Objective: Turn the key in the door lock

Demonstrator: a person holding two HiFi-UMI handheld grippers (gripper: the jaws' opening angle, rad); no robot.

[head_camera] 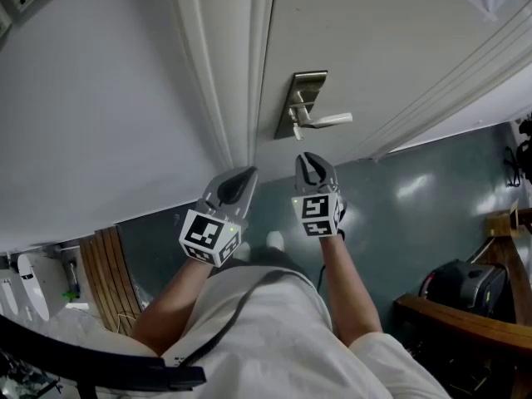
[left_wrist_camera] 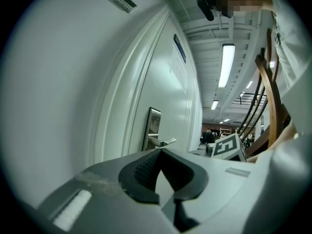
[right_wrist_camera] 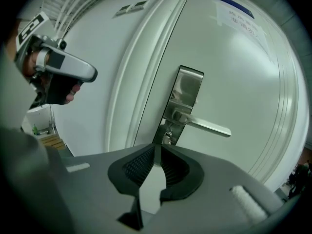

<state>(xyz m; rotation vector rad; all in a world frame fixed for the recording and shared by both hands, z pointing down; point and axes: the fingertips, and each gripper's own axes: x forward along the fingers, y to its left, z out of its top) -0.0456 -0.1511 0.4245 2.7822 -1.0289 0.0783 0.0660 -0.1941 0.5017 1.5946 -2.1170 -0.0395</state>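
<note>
A brushed metal lock plate [head_camera: 301,102] with a lever handle [head_camera: 328,120] sits on the white door [head_camera: 391,48]. A small key [head_camera: 296,131] sticks out of the plate's lower end. In the right gripper view the key [right_wrist_camera: 167,138] stands just past my right gripper [right_wrist_camera: 157,149], whose pads are a narrow slit apart with nothing between them. From the head view, the right gripper [head_camera: 308,158] is short of the key and not touching it. My left gripper [head_camera: 246,175] hangs beside the door frame [head_camera: 220,73], shut and empty; in its own view the left gripper [left_wrist_camera: 161,152] points along the door towards the lock plate [left_wrist_camera: 153,130].
A wooden chair [head_camera: 465,314] and a dark bag [head_camera: 465,285] stand on the green floor at the right. Wooden slats [head_camera: 104,273] lean at the lower left. The left gripper [right_wrist_camera: 58,67] shows at the upper left of the right gripper view.
</note>
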